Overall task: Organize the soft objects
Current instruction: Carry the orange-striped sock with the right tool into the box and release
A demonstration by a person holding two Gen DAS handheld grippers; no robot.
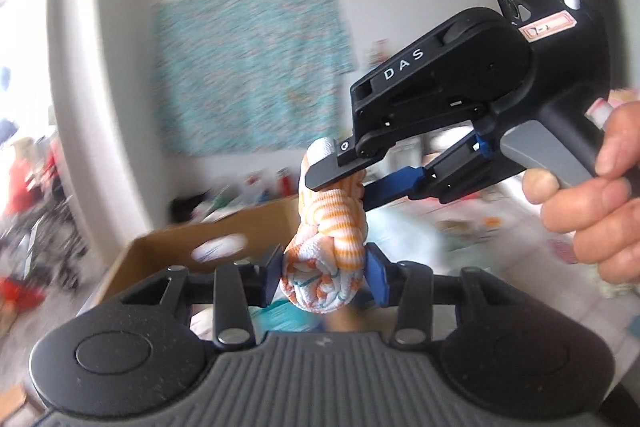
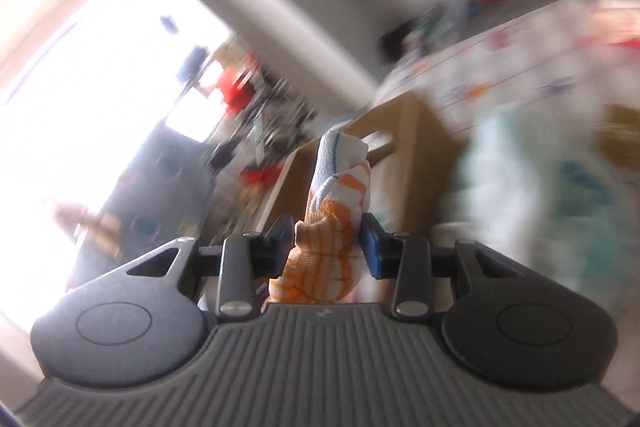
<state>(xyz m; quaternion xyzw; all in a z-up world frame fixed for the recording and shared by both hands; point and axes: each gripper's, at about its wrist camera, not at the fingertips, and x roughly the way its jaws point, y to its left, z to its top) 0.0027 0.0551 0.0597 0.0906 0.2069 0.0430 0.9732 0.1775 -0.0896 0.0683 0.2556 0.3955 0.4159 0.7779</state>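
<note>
Nearest the left wrist camera, the left gripper (image 1: 322, 273) was seen clamped on the lower end of a rolled sock bundle (image 1: 328, 259), its blue pads pressed into the white, orange and teal knit from either side. The bundle was held upright, its long axis running up and slightly away from the camera. At its upper end the right gripper (image 1: 340, 183) was closed on the same bundle, entering from the right with the person's right hand (image 1: 588, 203) wrapped round the grip. Both claws were thus fixed to one object, the left low and the right high. Behind and below the bundle, to the left, an open cardboard box (image 1: 168, 247) was visible, blurred, with something pale inside it. A patterned cloth (image 1: 252, 67) was hung on the wall beyond.

Closest to the right wrist camera, the right gripper (image 2: 326, 241) was seen shut on the orange-striped part of the sock bundle (image 2: 340, 187), which was pointed forward and upward from between the fingers, its white tip furthest out. The cardboard box (image 2: 412, 155) lay directly beyond that tip, along the line of the fingers. Everything else was smeared by motion blur.

It was judged that the coming move turned on this alignment: the box lay ahead of and below the bundle, so one claw would have to be released before the bundle could be lowered end-first into it.
</note>
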